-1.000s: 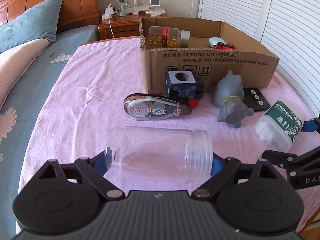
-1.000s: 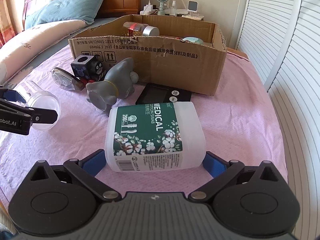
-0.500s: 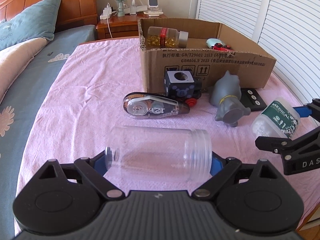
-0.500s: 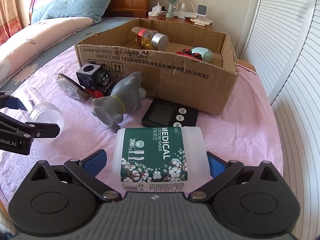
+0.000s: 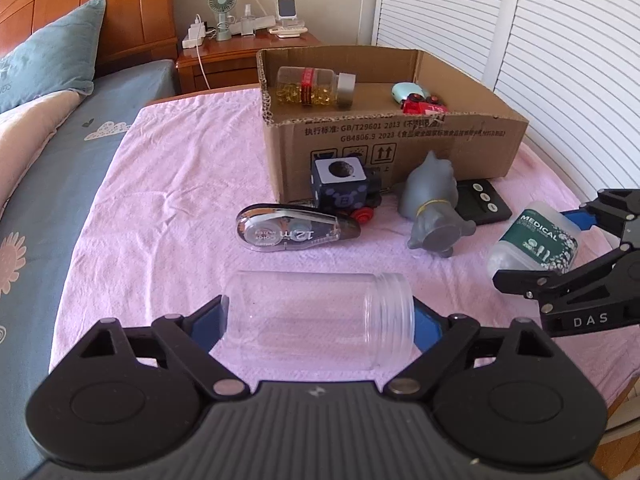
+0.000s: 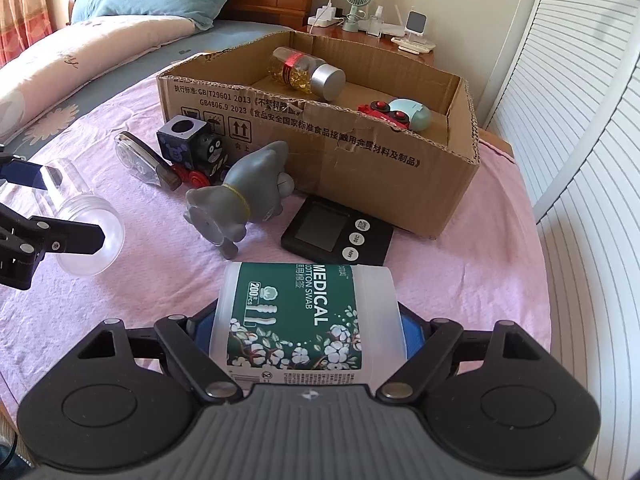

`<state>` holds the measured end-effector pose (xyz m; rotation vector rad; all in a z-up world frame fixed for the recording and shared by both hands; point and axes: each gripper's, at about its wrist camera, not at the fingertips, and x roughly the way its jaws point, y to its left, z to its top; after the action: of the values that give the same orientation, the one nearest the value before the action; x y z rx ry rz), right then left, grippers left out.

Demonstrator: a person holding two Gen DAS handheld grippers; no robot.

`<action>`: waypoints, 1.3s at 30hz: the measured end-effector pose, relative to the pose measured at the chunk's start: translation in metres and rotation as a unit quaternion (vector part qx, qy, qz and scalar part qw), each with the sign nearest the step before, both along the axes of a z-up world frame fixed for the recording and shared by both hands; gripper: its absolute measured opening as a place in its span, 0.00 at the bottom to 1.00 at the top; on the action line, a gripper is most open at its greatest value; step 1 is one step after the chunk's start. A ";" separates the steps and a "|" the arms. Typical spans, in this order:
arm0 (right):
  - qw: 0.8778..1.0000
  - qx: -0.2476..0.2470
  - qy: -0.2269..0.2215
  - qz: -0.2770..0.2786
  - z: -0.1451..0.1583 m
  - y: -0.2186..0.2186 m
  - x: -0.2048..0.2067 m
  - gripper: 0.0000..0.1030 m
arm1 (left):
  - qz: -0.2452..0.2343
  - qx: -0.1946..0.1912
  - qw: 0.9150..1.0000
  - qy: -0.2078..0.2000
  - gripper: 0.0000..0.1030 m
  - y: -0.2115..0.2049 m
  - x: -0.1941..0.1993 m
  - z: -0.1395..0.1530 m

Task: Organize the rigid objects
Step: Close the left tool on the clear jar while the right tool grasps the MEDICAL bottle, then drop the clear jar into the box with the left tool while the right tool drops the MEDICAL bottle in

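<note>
The cardboard box point(image 6: 320, 152) stood open-topped at the far side of the pink-covered surface point(image 5: 180, 200), with bare cloth to its left and a toy train point(image 6: 192, 152), grey figurine point(image 6: 240, 200) and timer point(image 6: 336, 232) crowding its near wall. The left gripper point(image 5: 320, 316) had its jaws closed on a clear, empty jar point(image 5: 320, 320) lying sideways. The right gripper point(image 6: 304, 328) had its jaws clamped on a translucent swab container point(image 6: 308, 320) with a green flowered label, held short of the box.

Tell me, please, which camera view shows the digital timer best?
The right wrist view: the digital timer lies unobstructed, screen and three buttons visible. In the left wrist view, the grey toy figure hides much of it.
</note>
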<state>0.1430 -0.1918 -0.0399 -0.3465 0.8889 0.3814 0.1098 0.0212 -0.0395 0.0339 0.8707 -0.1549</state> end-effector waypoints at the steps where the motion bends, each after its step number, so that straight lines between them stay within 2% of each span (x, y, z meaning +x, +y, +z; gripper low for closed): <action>1: 1.000 0.001 0.000 0.002 0.002 0.000 -0.001 0.84 | -0.004 0.003 1.000 -0.001 0.88 -0.001 0.000 0.002; 7: 1.000 -0.006 -0.009 0.014 0.013 -0.002 -0.008 0.84 | -0.034 0.012 0.999 -0.004 0.88 -0.005 0.000 0.020; 14: 0.999 0.005 -0.023 0.032 0.039 -0.008 -0.011 0.84 | -0.062 0.005 0.998 -0.014 0.88 -0.009 0.013 0.049; 22: 0.997 0.029 -0.050 0.041 0.069 -0.015 -0.003 0.84 | -0.068 0.017 0.995 -0.065 0.88 -0.029 0.071 0.085; 28: 0.996 0.039 -0.068 0.037 0.085 -0.021 0.011 0.84 | -0.062 0.024 0.996 -0.058 0.88 -0.042 0.127 0.083; 33: 0.996 0.036 -0.078 0.033 0.093 -0.021 0.028 0.84 | -0.013 0.028 0.997 -0.069 0.90 -0.039 0.162 0.074; 35: 0.996 0.034 -0.081 0.034 0.094 -0.020 0.032 0.84 | 0.000 0.021 0.998 -0.051 0.90 -0.035 0.169 0.069; 39: 0.996 0.038 -0.079 0.033 0.093 -0.019 0.041 0.84 | -0.006 0.004 0.999 -0.034 0.90 -0.023 0.154 0.068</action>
<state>0.1842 -0.2112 0.0532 -0.3322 0.7076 0.4403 0.2636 -0.0018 0.0286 0.0520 0.8041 -0.1612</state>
